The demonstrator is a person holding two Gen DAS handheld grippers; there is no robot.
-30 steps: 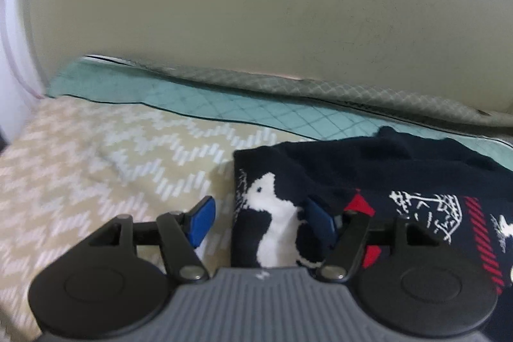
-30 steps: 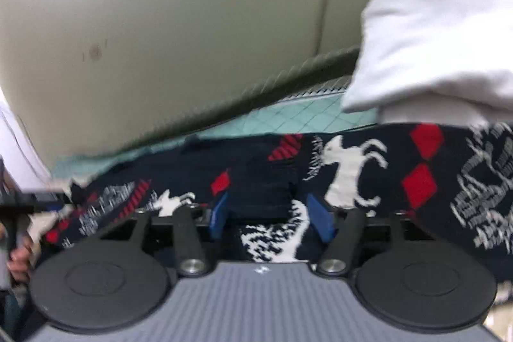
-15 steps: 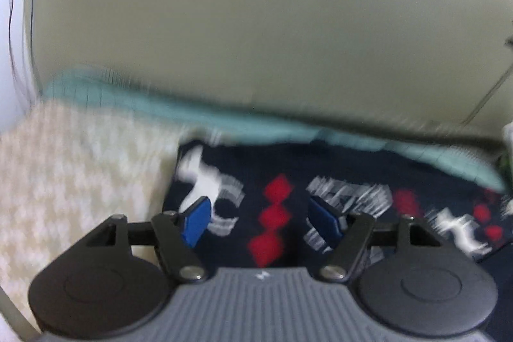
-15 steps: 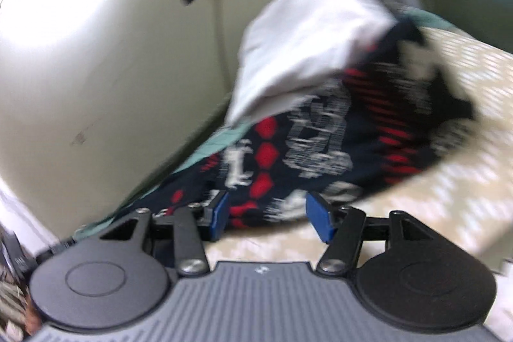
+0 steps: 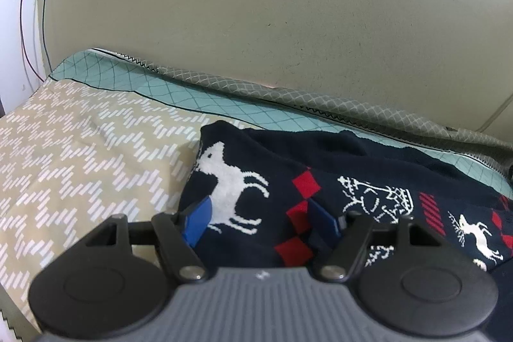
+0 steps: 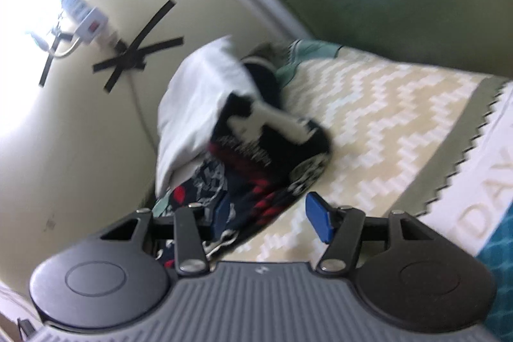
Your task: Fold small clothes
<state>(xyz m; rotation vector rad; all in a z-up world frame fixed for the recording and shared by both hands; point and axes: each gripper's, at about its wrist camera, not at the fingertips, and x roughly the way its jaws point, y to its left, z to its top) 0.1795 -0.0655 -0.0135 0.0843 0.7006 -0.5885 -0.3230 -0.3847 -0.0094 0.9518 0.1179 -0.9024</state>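
A navy knitted sweater [image 5: 288, 156] with white deer and red diamonds lies spread along the back of the bed. My left gripper [image 5: 260, 218] hangs open just over its left end, one blue pad near the white deer and the other by the red diamonds, neither pressing on the cloth. In the blurred, tilted right wrist view the sweater's right end [image 6: 263, 156] lies bunched under a white garment [image 6: 198, 104]. My right gripper [image 6: 271, 217] is open beside that end; its left pad is over the knit and its right pad over the bed cover.
The bed has a beige cover with white dashes [image 5: 80, 156], a teal quilted sheet [image 5: 192, 98] behind it and a cream wall close by. A power strip [image 6: 83, 12] with taped cables hangs on that wall. A lettered white mat [image 6: 487, 207] borders the bed at the right.
The left gripper shifted a little further over the sweater's left end. The right gripper swung fast to the right and rolled, so the sweater no longer fills the gap between its pads.
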